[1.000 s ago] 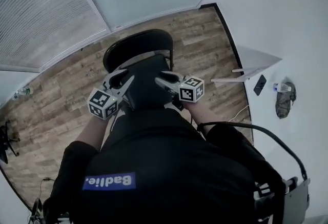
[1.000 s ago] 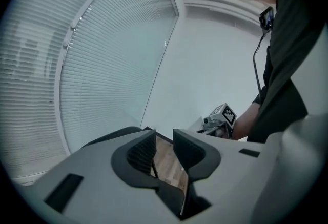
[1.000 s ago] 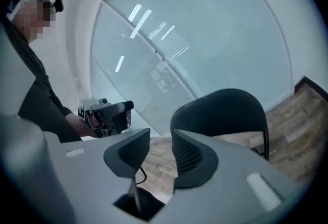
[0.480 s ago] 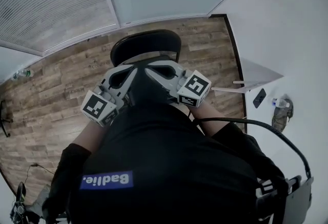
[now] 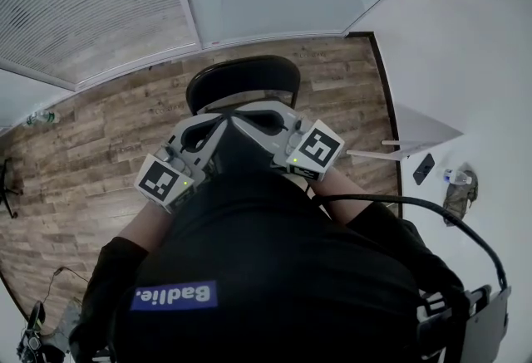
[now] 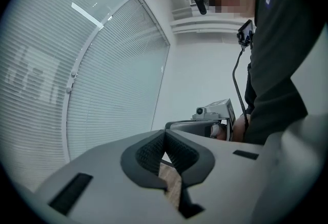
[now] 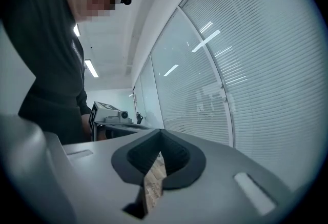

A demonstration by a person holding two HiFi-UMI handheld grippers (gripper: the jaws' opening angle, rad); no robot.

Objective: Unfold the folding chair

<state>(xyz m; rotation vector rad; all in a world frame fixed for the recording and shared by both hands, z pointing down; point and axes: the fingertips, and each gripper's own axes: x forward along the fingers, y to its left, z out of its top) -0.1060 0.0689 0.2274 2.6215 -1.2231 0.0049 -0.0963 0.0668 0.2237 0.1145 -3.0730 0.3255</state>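
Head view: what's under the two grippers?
A black folding chair, only its rounded panel showing, over brown wood-plank floor. The left gripper, right gripper and the person's black shirt cover the rest; legs and seat can't be seen.

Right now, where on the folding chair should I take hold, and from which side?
Probably the curved top rim of the folding chair, from above: it faces up, beyond the shut left gripper and right gripper, and is the only part showing clear. Open the jaws first.
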